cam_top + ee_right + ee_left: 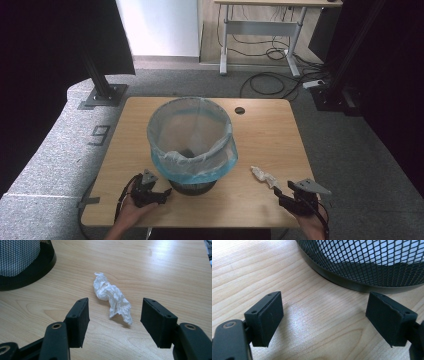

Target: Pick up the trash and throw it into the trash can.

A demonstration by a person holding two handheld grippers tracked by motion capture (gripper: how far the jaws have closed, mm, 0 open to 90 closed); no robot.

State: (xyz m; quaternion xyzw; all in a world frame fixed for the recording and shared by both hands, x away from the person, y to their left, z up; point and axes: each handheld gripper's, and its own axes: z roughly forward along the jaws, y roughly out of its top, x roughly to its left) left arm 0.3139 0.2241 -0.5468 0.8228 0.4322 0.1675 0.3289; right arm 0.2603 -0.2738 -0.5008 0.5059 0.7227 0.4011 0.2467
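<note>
A black mesh waste bin point(192, 182) lined with a pale blue and white plastic bag point(192, 135) stands in the middle of the wooden table point(270, 130). A crumpled white tissue point(263, 175) lies on the table to the bin's right. My left gripper point(166, 194) rests at the bin's front left. In the left gripper view it point(324, 317) is open over bare wood, with the bin's base point(352, 282) just ahead. My right gripper point(280, 192) sits at the front right. It point(115, 308) is open, the tissue's point(111, 296) near end lying between the jaws without touching the pads.
A round cable hole point(240, 110) sits near the table's far edge. Beyond the table are grey carpet, a white desk frame point(260, 30), loose cables point(270, 82) and a black stand base point(105, 95). In the right gripper view the bin point(22, 262) is at the upper left.
</note>
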